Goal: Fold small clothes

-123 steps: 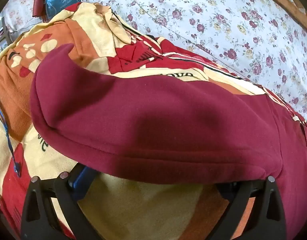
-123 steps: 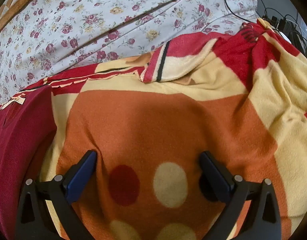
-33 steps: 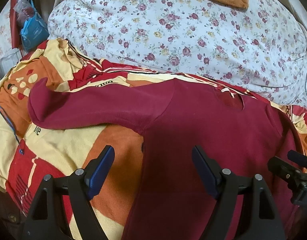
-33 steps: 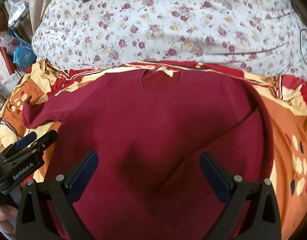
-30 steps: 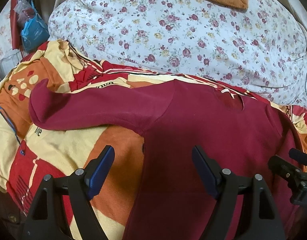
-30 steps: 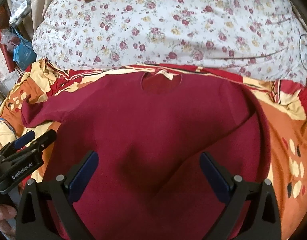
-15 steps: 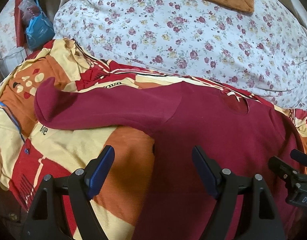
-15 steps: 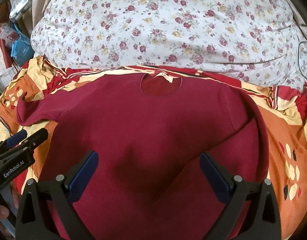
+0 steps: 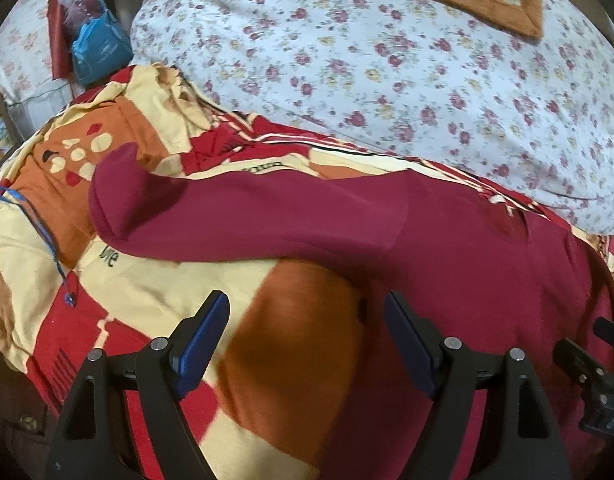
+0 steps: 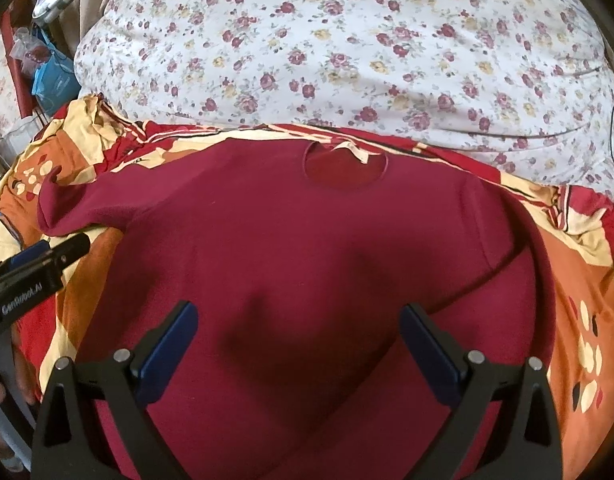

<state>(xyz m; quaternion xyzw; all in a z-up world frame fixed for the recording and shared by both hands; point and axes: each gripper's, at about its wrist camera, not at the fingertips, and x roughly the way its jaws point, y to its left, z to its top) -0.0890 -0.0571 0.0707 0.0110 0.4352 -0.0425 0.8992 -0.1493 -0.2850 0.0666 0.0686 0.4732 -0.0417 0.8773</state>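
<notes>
At the far left, beside the bed, a blue bag point(image 9: 101, 50) stands out of the way. The blanket point(image 9: 155, 280) with orange, red and cream patches covers the bed and serves as the place for folding. On it lies the dark red sweater point(image 10: 307, 248), front side down or up cannot be told, with the neck opening point(image 10: 345, 168) toward the flowered quilt point(image 10: 347, 48). It is spread flat, probably so that the folds will come out straight.

The left sleeve point(image 9: 243, 216) lies stretched out to the side over the blanket, not yet folded in. The left gripper point(image 9: 307, 340) hovers above the edge where the sweater's body meets the blanket; its jaws are apart and hold nothing. Most likely it is placed there to reach this sleeve next.

In the middle, the right gripper point(image 10: 299, 344) hangs over the lower body of the sweater, also with jaws apart and nothing between them.

On the right side, the right sleeve point(image 10: 519, 280) already lies folded in along the body, so one side seems done and the other remains.
</notes>
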